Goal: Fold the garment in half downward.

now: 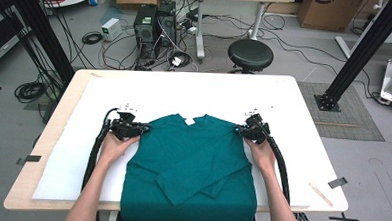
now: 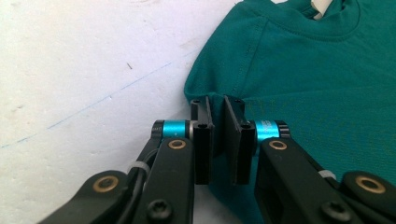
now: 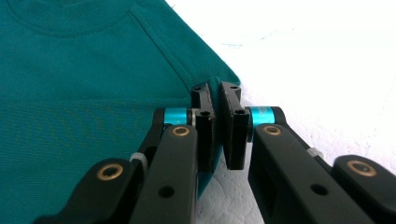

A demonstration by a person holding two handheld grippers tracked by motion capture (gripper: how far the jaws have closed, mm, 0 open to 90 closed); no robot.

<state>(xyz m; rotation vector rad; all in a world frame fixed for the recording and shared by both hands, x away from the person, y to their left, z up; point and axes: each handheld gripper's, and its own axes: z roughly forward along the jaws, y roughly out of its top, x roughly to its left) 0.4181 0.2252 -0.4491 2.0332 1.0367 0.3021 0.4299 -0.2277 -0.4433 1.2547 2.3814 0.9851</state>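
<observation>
A green T-shirt (image 1: 192,160) lies flat w/ sleeves folded in, mid-table toward the near edge of the white table (image 1: 289,99), hem hanging over it, w/ the left gripper (image 1: 142,129) clamped on its left shoulder corner & the right gripper (image 1: 240,129) pinching the right shoulder corner.

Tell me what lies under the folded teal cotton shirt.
A white padded sheet spreads beneath the teal shirt, over a pale wooden table. Anything directly beneath the fabric is covered.

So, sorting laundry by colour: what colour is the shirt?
Teal green shirt, plain; clearest in the high view.
</observation>
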